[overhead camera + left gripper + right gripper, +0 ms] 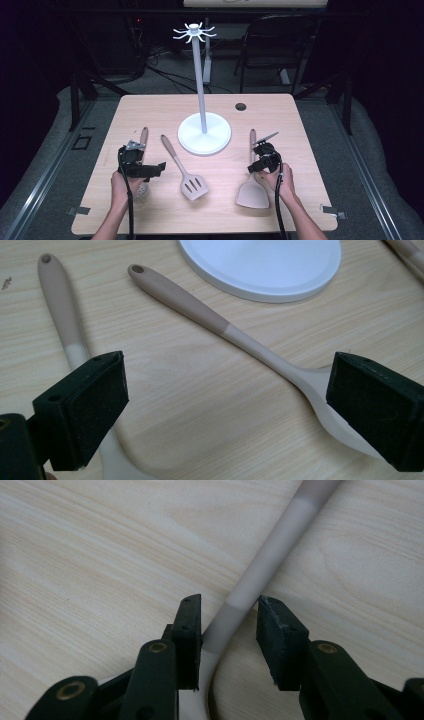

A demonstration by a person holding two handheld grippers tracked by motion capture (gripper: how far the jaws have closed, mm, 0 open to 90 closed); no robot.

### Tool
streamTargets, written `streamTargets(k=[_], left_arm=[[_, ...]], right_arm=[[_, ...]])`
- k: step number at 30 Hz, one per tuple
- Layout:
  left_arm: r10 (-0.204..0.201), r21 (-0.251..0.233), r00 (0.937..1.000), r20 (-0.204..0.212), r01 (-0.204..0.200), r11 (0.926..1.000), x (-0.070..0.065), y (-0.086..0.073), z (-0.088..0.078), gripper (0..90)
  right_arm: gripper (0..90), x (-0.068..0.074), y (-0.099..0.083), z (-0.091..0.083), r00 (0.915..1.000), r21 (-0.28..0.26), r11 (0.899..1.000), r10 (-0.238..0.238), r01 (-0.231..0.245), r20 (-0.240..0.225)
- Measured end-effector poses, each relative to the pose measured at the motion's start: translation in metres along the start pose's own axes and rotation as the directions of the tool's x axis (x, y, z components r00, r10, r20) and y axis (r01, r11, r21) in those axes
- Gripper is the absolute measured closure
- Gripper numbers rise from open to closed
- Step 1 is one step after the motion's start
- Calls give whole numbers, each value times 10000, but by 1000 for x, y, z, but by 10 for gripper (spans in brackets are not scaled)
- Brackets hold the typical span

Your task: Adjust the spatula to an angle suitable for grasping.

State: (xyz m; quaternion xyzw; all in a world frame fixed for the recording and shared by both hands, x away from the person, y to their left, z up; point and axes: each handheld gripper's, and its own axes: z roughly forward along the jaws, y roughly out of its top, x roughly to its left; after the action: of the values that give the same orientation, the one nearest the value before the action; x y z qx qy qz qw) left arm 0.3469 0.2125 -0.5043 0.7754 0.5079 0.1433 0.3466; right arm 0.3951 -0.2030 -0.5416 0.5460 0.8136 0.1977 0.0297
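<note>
Three wood-toned utensils lie on the table [150, 107]. The right-hand one is a solid spatula [252, 195], and its pale handle [270, 565] runs between the jaws of my right gripper [261, 159] [230, 605]. The left pad touches the handle and the right pad stands a small gap away. My left gripper [145, 169] [225, 390] hovers wide open over bare wood. It sits between the handle of a perforated spoon [143, 135] [60, 295] and a slotted spatula [185, 175] [200, 310]. A white hook stand [199, 75] rises from its round base [217, 137] [260, 265].
A small round hole [240, 106] sits in the table's far right part. A dark chair [280, 35] and cables are on the floor beyond the far edge. Taped brackets [332, 211] mark the near corners. The person's forearms enter from the near edge.
</note>
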Motion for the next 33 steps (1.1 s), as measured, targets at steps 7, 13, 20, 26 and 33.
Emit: streamTargets(k=[7, 13, 20, 26, 33], left_arm=[[90, 39, 10000, 28, -90, 10000, -1, 0, 0, 34], [109, 47, 9999, 39, -109, 9999, -2, 0, 1, 34], [173, 97, 9998, 74, -174, 9998, -3, 0, 1, 36], [194, 110, 9998, 69, -195, 9997, -4, 0, 1, 38], [206, 102, 9998, 62, -207, 9997, -4, 0, 1, 38]], right_arm=[[652, -3, -1, -3, 9999, 226, 9997, -110, 109, 47], [669, -6, -2, -6, 9998, 552, 9983, -172, 168, 70], [690, -11, -5, -8, 9993, 693, 9969, -378, 377, -7], [707, -13, -7, -11, 9972, 904, 9934, -722, 699, 214], [726, -16, -11, -13, 9979, 950, 9936, -627, 610, 144]])
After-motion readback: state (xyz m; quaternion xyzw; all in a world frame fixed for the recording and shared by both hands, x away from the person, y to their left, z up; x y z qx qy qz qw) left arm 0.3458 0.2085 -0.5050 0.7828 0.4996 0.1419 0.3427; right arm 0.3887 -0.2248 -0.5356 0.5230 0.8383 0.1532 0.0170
